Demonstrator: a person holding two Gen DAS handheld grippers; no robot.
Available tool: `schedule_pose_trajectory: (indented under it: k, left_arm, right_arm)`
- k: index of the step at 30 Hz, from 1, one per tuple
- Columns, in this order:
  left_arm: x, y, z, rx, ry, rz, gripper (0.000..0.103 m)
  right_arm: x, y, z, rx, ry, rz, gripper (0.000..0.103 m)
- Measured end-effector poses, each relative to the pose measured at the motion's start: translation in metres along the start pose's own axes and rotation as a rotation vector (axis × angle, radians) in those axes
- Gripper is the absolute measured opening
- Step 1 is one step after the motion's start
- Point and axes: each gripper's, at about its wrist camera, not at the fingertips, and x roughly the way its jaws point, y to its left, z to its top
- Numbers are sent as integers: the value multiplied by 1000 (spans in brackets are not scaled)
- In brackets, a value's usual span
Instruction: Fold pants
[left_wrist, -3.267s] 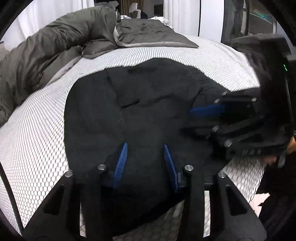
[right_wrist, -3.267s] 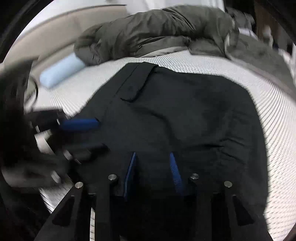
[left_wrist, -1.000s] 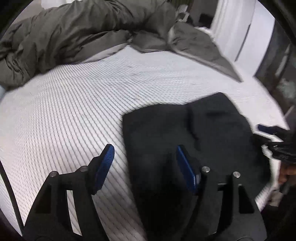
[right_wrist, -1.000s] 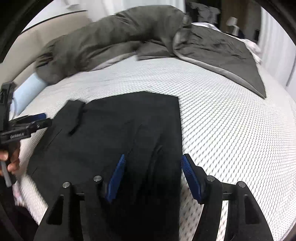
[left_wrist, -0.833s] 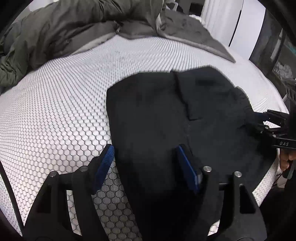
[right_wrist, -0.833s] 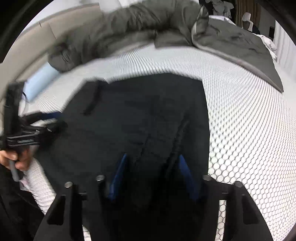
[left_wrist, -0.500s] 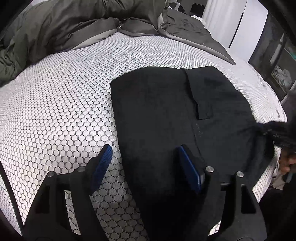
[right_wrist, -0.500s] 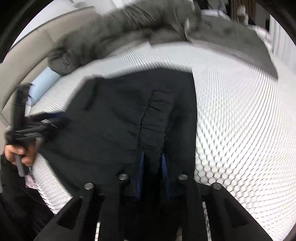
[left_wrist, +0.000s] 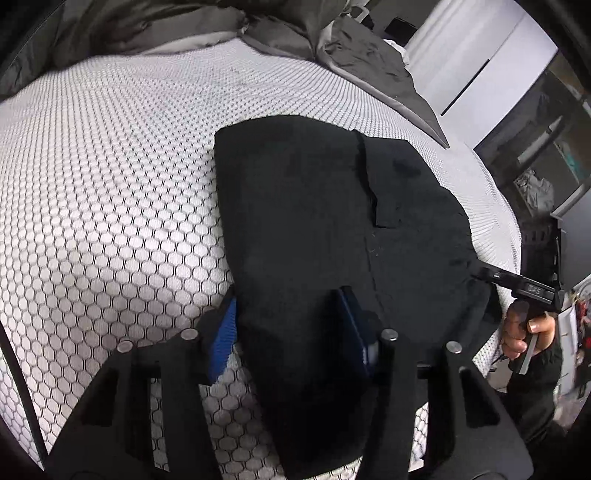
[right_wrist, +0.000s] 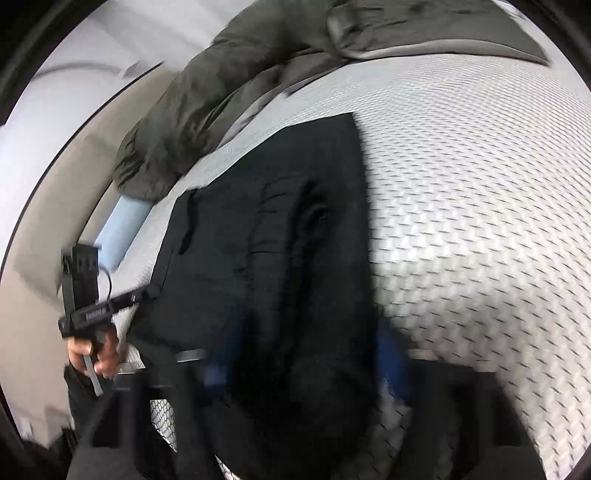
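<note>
The black pants (left_wrist: 325, 221) lie folded in a flat stack on the white honeycomb-pattern mattress (left_wrist: 110, 177). My left gripper (left_wrist: 291, 328) is open, its blue pads on either side of the stack's near left edge. In the right wrist view the pants (right_wrist: 280, 258) fill the centre. My right gripper (right_wrist: 306, 358) is blurred; its blue pads stand apart around the near edge of the cloth. Each gripper shows in the other's view at the stack's side: the right one (left_wrist: 517, 284) and the left one (right_wrist: 110, 302).
A rumpled grey-green duvet (left_wrist: 155, 26) lies along the far side of the bed, also in the right wrist view (right_wrist: 229, 81). A light blue pillow (right_wrist: 122, 229) sits by the beige headboard (right_wrist: 48, 206). A white wardrobe (left_wrist: 480, 62) stands beyond the bed.
My left gripper has dropped lower and closer onto the stack's edge, its pads a little nearer together. My right gripper has opened from nearly shut and swung, with the view tilting and blurring.
</note>
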Motion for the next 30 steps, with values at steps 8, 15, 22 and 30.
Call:
schedule_pose_trajectory:
  k: [8,15,22,30]
  left_arm:
    - [21,-3,54,-34,-51,97,42]
    - [22,3,50,-30,-63,119,49]
    - [12,-6,22,21,-81,161,52]
    - [6,-5,11,12,-79,182,56]
  right_arm:
    - [21,12,45,23,-144,-94,26]
    - [-15,-15,39,137,-58,-47,62]
    - [-11,-12,1,97,-9,-61,8]
    - [-9,12,-12,3,81,-70,13]
